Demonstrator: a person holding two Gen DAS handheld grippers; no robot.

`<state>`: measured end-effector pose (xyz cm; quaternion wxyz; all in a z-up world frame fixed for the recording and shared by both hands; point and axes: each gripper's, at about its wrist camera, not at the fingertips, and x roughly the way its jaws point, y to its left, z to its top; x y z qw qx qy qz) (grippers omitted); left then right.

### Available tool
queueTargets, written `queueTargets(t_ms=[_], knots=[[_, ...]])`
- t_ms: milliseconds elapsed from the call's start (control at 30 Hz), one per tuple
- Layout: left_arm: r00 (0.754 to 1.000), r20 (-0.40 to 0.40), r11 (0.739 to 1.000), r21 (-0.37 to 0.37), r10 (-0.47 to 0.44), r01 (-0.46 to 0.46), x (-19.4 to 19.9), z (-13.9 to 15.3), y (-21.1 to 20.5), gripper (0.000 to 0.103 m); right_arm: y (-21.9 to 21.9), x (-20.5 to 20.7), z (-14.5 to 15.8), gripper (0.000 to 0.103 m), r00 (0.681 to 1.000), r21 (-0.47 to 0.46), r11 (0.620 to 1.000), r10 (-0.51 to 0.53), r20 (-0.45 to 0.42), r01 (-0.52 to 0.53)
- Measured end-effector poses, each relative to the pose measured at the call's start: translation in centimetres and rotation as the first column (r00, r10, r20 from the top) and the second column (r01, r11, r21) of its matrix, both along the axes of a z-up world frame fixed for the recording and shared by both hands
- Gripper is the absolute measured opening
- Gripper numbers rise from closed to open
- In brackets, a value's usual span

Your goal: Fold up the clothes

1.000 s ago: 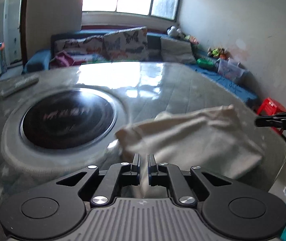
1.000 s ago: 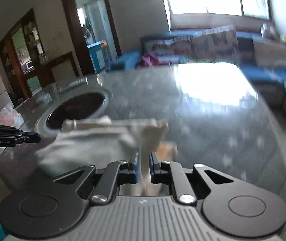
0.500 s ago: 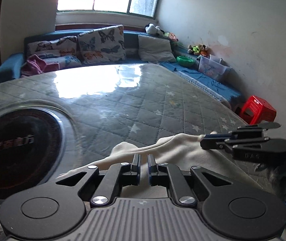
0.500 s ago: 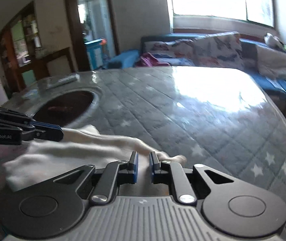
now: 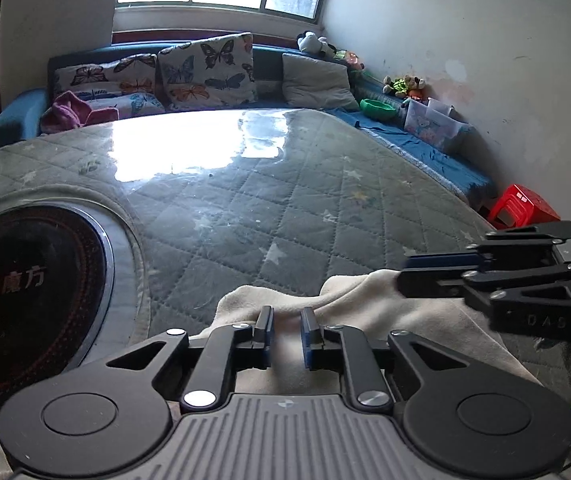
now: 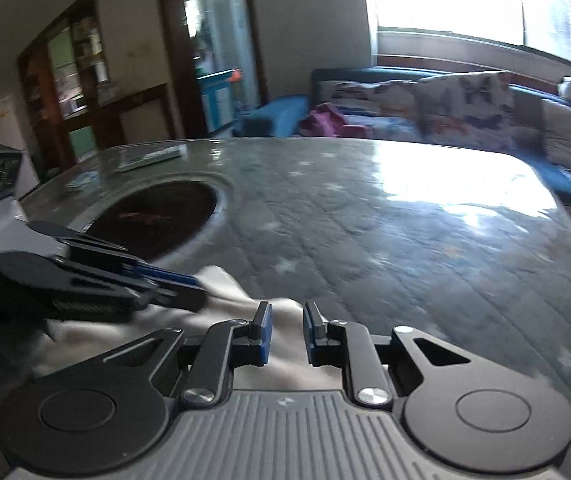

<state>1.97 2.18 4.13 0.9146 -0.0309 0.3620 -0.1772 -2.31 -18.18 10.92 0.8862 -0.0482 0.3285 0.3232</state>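
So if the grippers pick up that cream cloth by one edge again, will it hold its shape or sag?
Probably sag: the cream cloth lies in soft wrinkles on the quilted table. It looks light and thin. With the left gripper and right gripper jaws opening, it should slump flat.

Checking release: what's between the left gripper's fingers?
Left wrist view: cream cloth lies in the gap of the left gripper; jaws opening, pads off it.

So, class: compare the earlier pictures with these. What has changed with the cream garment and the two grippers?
The cream garment, held up a second ago, now lies on the quilted table. The left gripper and right gripper are opening, cloth between their jaws. The round black hob is unchanged.
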Motion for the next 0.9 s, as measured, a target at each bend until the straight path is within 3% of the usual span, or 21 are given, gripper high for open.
queueTargets(t_ms=[233, 467, 900], knots=[[1.000, -0.017, 1.000, -0.007, 0.013, -0.013, 0.8, -1.0, 0.3, 0.016, 2.8, 1.8, -2.3, 0.016, 0.999, -0.065, 0.998, 0.023, -0.044, -0.026], [1.000, 0.015, 0.999, -0.033, 0.016, -0.016, -1.0, 0.2, 0.9, 0.019, 3.1, 0.3, -1.2, 0.018, 0.999, -0.052, 0.997, 0.048, -0.015, -0.049], [0.999, 0.018, 0.999, -0.011, 0.050, -0.050, -3.8, 0.1, 2.3, 0.019, 4.6, -2.1, -1.0, 0.020, 0.995, -0.059, 0.994, 0.094, 0.015, -0.093]])
